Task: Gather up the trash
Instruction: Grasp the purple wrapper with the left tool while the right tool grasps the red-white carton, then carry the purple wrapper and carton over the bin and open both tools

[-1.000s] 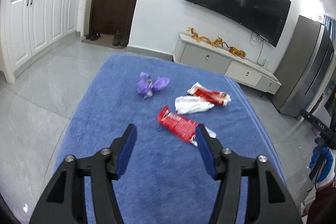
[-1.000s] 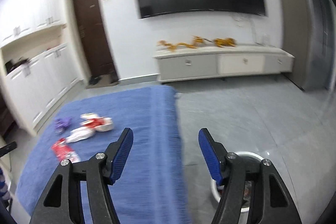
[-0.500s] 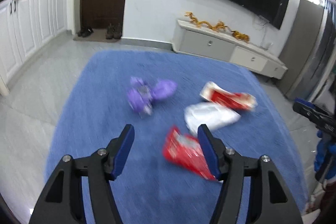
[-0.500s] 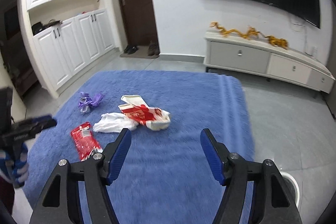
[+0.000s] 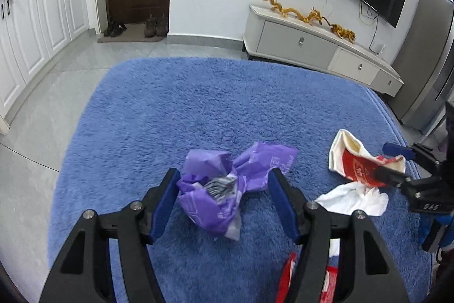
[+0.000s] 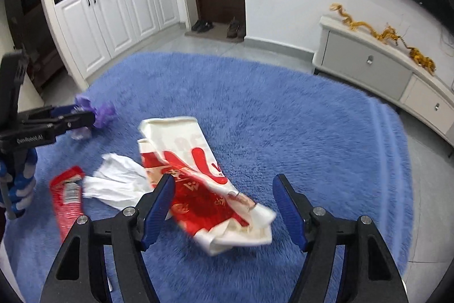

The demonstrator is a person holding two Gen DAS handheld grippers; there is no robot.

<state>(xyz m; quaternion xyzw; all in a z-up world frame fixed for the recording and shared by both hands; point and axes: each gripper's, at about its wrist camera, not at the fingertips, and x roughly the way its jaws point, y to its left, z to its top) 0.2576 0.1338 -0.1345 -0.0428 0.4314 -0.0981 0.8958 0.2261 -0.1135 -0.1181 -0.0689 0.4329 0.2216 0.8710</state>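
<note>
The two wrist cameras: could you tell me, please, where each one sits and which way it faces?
Left wrist: on the left gripper, angled down at the purple wrapper between its open fingers on the blue rug; the right gripper shows at right.
Right wrist: on the right gripper, angled down at the red-and-white bag; the left gripper shows at left.
Shared: rug, wrapper, bag, white tissue, door, TV cabinet.
</note>
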